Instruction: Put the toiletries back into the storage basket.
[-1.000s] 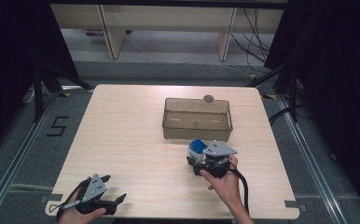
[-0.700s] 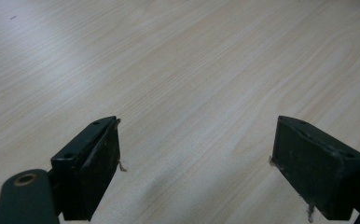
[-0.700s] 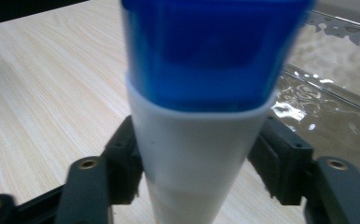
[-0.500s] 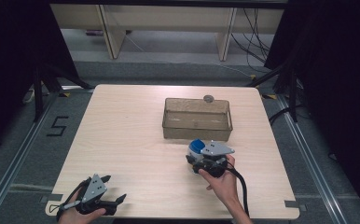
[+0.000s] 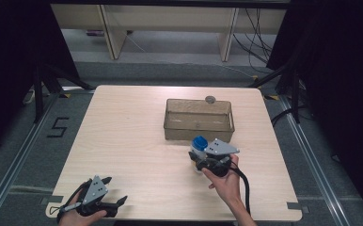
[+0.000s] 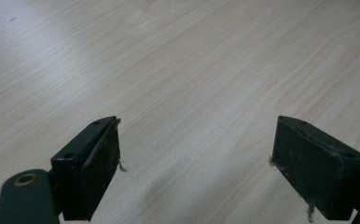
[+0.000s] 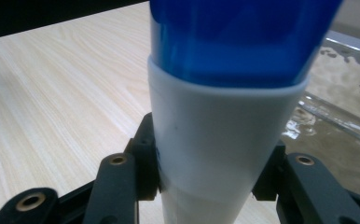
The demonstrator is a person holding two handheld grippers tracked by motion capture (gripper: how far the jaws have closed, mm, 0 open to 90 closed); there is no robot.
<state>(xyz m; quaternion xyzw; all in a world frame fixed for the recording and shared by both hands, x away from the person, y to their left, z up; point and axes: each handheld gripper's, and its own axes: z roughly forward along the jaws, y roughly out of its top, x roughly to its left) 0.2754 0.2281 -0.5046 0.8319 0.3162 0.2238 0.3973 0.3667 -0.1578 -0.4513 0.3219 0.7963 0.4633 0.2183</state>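
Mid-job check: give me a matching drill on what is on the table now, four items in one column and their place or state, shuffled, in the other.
Column one:
1. white bottle with a blue cap
2. clear rectangular plastic bin
3. left gripper
4. small round grey object

Column two:
a. jaws apart, nothing between them, over bare wood near the table's front left corner
b. on the table just beyond the bin's far wall
c. clamped upright between the jaws of the right gripper
d. sits right of the table's middle, nothing visible inside

Pairs: 1-c, 2-d, 3-a, 4-b

blue-capped bottle (image 7: pixel 225 121) cropped top and bottom, small round object (image 5: pixel 210 99) unidentifiable
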